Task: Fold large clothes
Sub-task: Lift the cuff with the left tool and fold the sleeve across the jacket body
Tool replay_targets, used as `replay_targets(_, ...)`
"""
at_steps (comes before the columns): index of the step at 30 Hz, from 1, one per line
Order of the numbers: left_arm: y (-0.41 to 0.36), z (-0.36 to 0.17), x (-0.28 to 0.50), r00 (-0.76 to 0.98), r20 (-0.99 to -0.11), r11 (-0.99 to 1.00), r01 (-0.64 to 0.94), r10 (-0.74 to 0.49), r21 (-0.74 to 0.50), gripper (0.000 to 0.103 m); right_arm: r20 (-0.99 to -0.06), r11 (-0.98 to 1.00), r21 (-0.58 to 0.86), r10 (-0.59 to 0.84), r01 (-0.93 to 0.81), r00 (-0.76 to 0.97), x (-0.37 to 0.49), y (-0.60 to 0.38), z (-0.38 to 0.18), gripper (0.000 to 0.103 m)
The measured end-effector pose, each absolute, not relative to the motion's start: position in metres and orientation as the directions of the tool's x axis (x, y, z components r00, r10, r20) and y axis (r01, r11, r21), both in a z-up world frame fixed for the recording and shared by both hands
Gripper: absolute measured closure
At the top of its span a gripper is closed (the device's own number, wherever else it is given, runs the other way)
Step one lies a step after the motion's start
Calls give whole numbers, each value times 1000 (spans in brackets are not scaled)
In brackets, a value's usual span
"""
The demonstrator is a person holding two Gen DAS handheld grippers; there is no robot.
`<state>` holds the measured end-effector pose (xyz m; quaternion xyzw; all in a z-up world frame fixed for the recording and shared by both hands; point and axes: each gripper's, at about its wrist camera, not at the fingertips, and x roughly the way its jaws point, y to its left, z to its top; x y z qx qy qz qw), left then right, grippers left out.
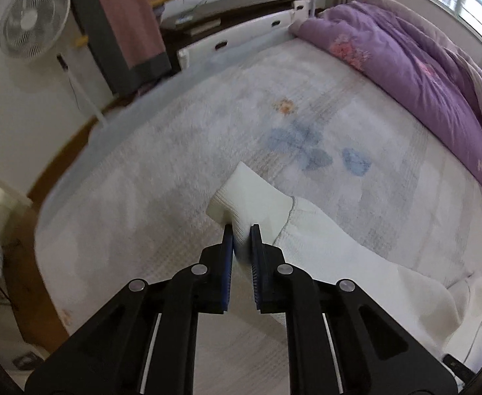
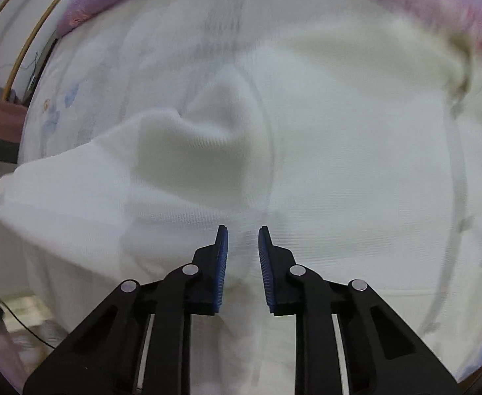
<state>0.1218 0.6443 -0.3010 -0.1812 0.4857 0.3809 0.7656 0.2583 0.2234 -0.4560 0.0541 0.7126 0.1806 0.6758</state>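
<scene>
Between the two blue pads of my left gripper [image 1: 241, 227] I am pinching the ribbed cuff [image 1: 241, 200] of a white sweater sleeve [image 1: 333, 250]. The pads are closed on the knit, but only their tips are biting it, and the cuff is bulging out toward 12 o'clock. From the cuff, the sleeve is running toward 4 o'clock, lifted a little above the pale bedcover [image 1: 181, 151], and it is joining the body of the garment at the right edge of this view. A purple quilt [image 1: 405, 65] is lying heaped at 2 o'clock on the bed, well apart from my grip.

My right gripper [image 2: 243, 228] is hanging over the body of the white sweater [image 2: 339, 164]. Its jaws are standing apart and nothing is between them. The cloth fills nearly this whole view, with a raised fold [image 2: 214, 138] at 11 o'clock.

I judge that the main risk is slipping. The bite on the cuff is shallow and the knit is soft and stretchy, so if I am pulling the sleeve across too fast, its weight could be dragging the cuff out of the pads. A second risk is that the body is not pinned down. While the right tool is holding nothing, the pull from the left could be sliding the whole sweater and bunching it more, so the fold would be coming out crooked.
</scene>
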Motion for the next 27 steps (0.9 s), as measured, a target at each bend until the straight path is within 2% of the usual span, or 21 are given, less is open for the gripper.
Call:
replay_targets(3,617,-279,125,262,-854,667,-735,449,125,93,-934,932,348,336,-100,-121,259,218,-492,93)
replay_targets(8,556,-235,144,328,-798,698,-699,506,155,92,-925,926,370,360,-77,-120,262,214,-495,94)
replay_targets(17,429,-178,198,477,-744,805,-578,468,136,93,-899,901,424,407,-90,-159,277,210,-496,94)
replay_targets(20,378,-167,217,516,-742,845,-520,429,127,95,-874,876,471,449,-99,-185,286,198,-485,94)
replay_targets(23,319,-162,235,556,-738,889,-439,382,129,95,-838,831,544,531,-117,-124,295,164,-454,91)
replay_targets(27,229,-163,262,601,-737,940,-311,310,141,95,-786,785,619,619,-32,-10,297,79,-415,91)
